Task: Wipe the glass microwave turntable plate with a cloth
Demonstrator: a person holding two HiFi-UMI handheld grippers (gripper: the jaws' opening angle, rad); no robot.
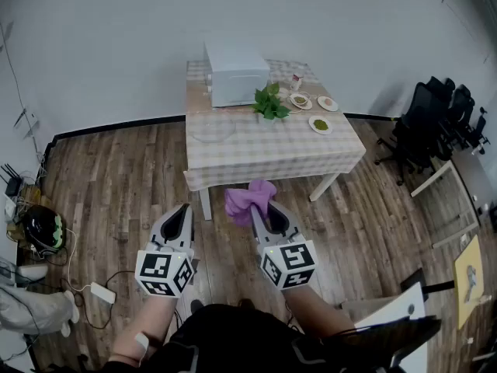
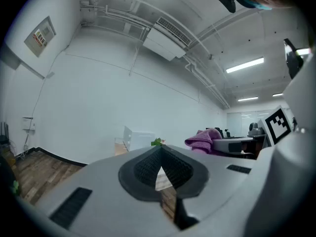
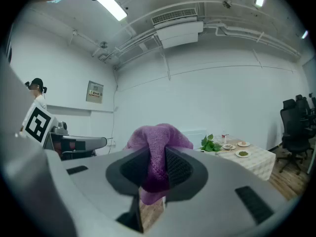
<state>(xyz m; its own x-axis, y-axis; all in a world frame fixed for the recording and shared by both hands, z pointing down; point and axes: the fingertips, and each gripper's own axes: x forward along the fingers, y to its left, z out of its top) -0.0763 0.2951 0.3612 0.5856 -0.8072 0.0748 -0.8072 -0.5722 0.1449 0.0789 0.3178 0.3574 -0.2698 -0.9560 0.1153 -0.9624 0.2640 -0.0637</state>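
The glass turntable plate (image 1: 213,131) lies on the checked tablecloth of the table (image 1: 268,164), in front of the white microwave (image 1: 235,74). Both grippers hover over the wood floor, short of the table's near edge. My right gripper (image 1: 264,210) is shut on a purple cloth (image 1: 249,200), which bulges out above the jaws (image 3: 158,143). My left gripper (image 1: 181,217) has its tips together with nothing between them (image 2: 159,150). In the left gripper view the cloth (image 2: 203,138) shows to the right and the microwave (image 2: 139,138) stands far ahead.
A leafy green plant (image 1: 269,102) and small dishes (image 1: 319,124) sit on the table's right side. Black office chairs (image 1: 439,113) stand at the right wall, a wooden frame (image 1: 451,201) nearer. Cables and a power strip (image 1: 102,292) lie on the floor at the left.
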